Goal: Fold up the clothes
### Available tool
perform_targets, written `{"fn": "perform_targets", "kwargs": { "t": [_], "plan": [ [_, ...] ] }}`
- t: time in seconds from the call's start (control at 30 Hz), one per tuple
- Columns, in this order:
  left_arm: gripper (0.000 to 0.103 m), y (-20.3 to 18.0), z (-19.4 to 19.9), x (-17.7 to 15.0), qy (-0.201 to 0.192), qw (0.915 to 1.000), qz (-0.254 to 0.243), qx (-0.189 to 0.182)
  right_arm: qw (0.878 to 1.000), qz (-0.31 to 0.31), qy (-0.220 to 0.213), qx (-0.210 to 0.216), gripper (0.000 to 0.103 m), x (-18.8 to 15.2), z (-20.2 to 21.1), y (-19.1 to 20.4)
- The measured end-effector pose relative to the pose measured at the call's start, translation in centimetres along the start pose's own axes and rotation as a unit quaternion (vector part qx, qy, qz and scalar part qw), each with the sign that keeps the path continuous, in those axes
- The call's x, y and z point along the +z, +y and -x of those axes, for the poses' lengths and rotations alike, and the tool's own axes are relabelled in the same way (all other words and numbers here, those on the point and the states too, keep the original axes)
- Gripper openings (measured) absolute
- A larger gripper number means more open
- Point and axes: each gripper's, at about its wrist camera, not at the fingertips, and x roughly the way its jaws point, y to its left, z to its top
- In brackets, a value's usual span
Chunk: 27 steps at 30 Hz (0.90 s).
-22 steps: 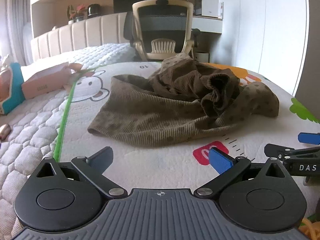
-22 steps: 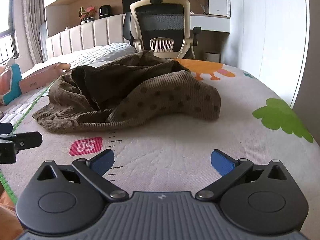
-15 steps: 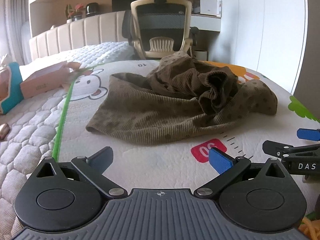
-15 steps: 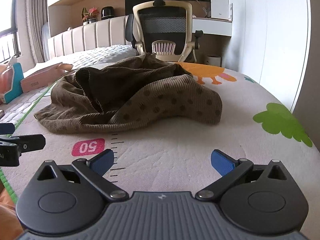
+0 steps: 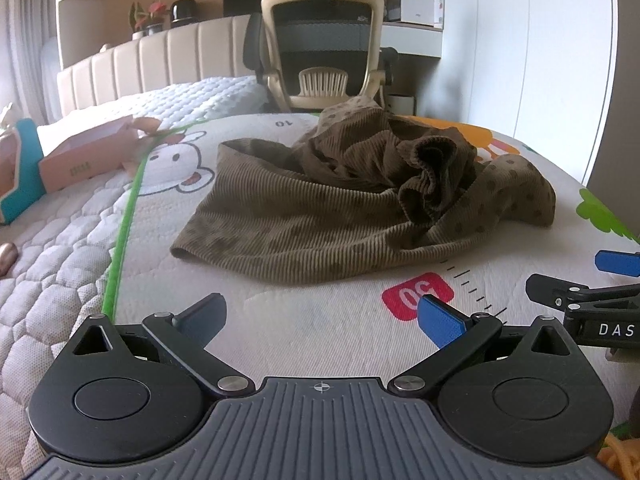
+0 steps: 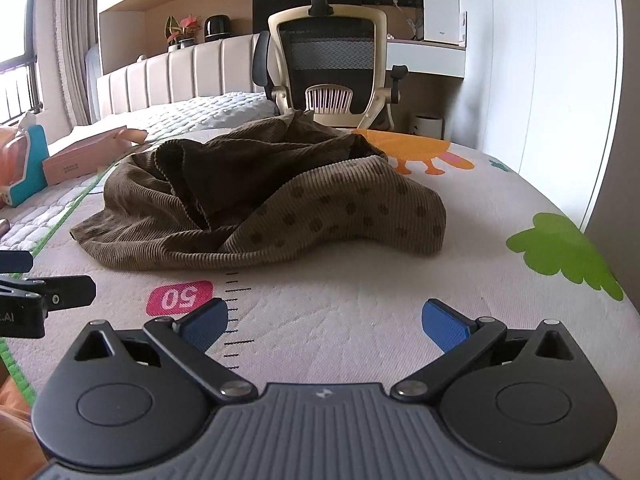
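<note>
A crumpled brown corduroy garment with dark dots lies in a heap on the printed play mat that covers the bed. My left gripper stands open just short of the garment's near hem, nothing between its blue pads. My right gripper is open too, over bare mat in front of the garment's right part. Each gripper's fingers show at the edge of the other's view, the right one's fingers and the left one's fingers.
A pink box and a teal-edged object lie on the quilted mattress at the left. An office chair stands beyond the bed's far end, with a desk and white wall at the right. Orange fabric shows at the bottom left.
Both grippers have tilted slightly, so the garment sits a little lower in each view. Both stay open and the garment has not moved.
</note>
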Motion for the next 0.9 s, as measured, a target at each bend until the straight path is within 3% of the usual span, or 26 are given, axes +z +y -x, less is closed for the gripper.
{"fn": "perform_targets", "kwargs": {
  "t": [0.9],
  "plan": [
    [0.103,0.28,-0.41,0.00,0.014,0.9999,0.002,-0.005,1.000,-0.005,0.012,0.001,0.103,0.07,-0.53,-0.10]
  ]
}}
